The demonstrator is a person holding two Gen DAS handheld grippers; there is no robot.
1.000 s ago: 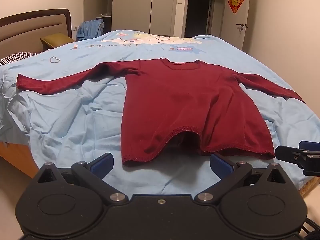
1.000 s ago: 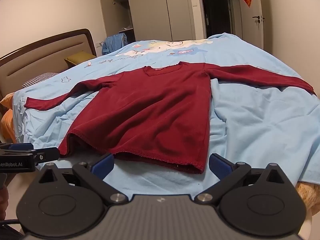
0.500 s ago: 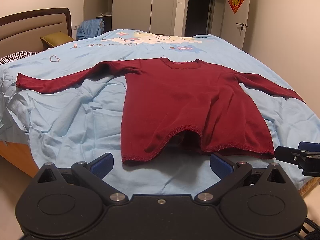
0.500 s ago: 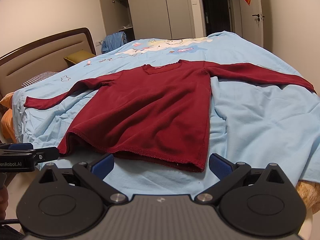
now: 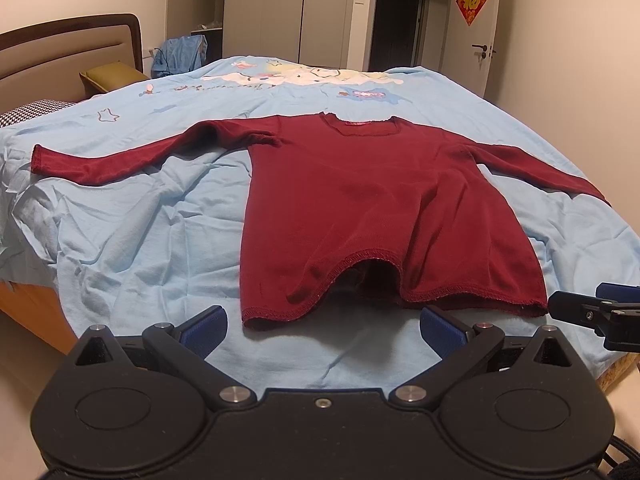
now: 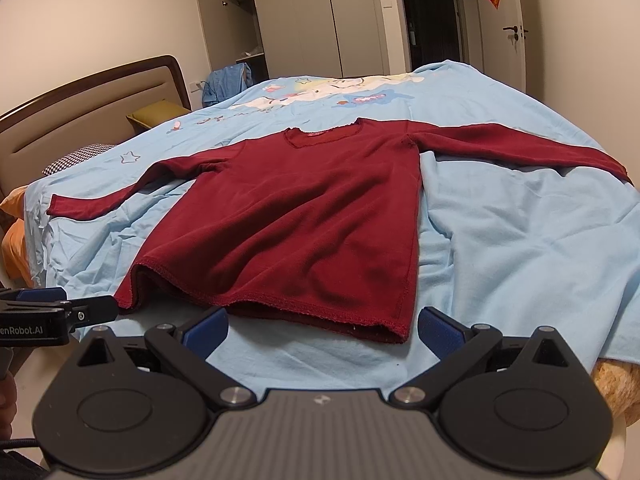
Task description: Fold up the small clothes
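a dark red long-sleeved top (image 5: 380, 216) lies flat and face up on a light blue bedsheet (image 5: 132, 240), both sleeves stretched out to the sides and the neckline pointing away from the grippers. the hem, nearest the grippers, is partly lifted in the middle, leaving a dark gap beneath it. the left gripper (image 5: 322, 326) hovers just short of the hem with its blue-padded fingers (image 5: 202, 326) spread wide and nothing between them; the hem's left corner sits just ahead of it. the right gripper (image 6: 322, 328) hangs likewise spread and empty, the hem's right corner just ahead between its fingers (image 6: 438, 330). each gripper's tip shows at the edge of the other's view, side by side at the foot of the bed. beyond the top, a brown headboard (image 5: 68, 48) stands to the left, grey wardrobes (image 5: 288, 12) behind.
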